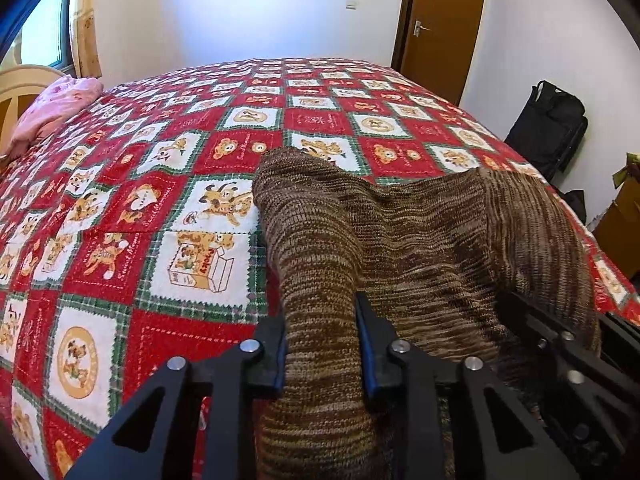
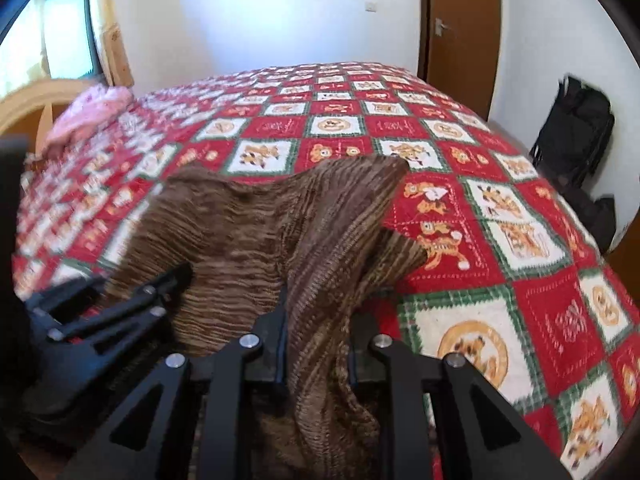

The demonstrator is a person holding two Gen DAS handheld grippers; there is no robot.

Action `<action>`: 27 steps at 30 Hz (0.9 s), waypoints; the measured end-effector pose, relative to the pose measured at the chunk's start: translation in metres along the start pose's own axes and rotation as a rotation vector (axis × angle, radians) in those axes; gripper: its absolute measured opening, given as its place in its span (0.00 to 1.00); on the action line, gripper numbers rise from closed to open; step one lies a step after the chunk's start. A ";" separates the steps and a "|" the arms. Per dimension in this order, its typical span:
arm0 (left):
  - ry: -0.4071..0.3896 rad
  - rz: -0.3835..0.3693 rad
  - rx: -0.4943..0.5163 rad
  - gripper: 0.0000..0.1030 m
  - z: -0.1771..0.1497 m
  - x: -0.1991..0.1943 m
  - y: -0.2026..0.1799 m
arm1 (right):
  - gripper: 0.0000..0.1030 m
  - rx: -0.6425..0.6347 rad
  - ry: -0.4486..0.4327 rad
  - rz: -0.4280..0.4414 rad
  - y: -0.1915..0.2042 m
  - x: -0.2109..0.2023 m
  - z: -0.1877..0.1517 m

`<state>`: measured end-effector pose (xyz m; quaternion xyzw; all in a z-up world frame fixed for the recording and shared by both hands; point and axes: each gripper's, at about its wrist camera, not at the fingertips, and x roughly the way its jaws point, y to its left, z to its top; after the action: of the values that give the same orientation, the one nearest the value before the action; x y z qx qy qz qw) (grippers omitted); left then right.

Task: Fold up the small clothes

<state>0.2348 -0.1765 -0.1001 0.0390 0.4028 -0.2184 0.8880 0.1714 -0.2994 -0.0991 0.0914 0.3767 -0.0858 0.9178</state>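
A brown striped knit garment (image 1: 420, 232) lies partly on the bed's near side and is lifted at its near edge. My left gripper (image 1: 322, 344) is shut on a bunched fold of it. My right gripper (image 2: 318, 344) is shut on another fold of the same garment (image 2: 256, 216). The right gripper also shows in the left wrist view (image 1: 568, 344) at the lower right, under the cloth. The left gripper shows in the right wrist view (image 2: 120, 308) at the lower left. The two grippers are side by side, close together.
The bed has a red, white and green patchwork cover (image 1: 168, 208) with cartoon animals. A pink cloth (image 1: 56, 104) lies by the wooden headboard (image 1: 16, 84) at far left. A brown door (image 1: 440, 28) and a black bag (image 1: 548, 128) stand beyond the bed at right.
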 end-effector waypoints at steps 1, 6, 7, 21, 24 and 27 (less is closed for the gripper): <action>-0.002 -0.007 -0.005 0.26 0.001 -0.005 0.001 | 0.23 0.015 -0.005 0.015 0.002 -0.007 0.000; -0.059 -0.022 0.003 0.25 0.001 -0.039 0.001 | 0.23 0.026 -0.058 0.032 0.016 -0.043 -0.004; -0.076 -0.021 0.008 0.25 0.000 -0.047 0.000 | 0.23 0.030 -0.068 0.034 0.019 -0.050 -0.006; -0.192 -0.044 0.028 0.24 -0.018 -0.132 0.005 | 0.23 0.050 -0.173 0.085 0.042 -0.132 -0.023; -0.209 -0.058 0.035 0.24 -0.022 -0.147 0.007 | 0.23 0.062 -0.176 0.104 0.043 -0.144 -0.029; -0.227 -0.070 0.043 0.24 -0.027 -0.160 0.007 | 0.23 0.074 -0.194 0.111 0.042 -0.158 -0.036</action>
<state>0.1264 -0.1064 -0.0021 0.0188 0.2959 -0.2607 0.9188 0.0461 -0.2364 -0.0081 0.1372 0.2769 -0.0570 0.9493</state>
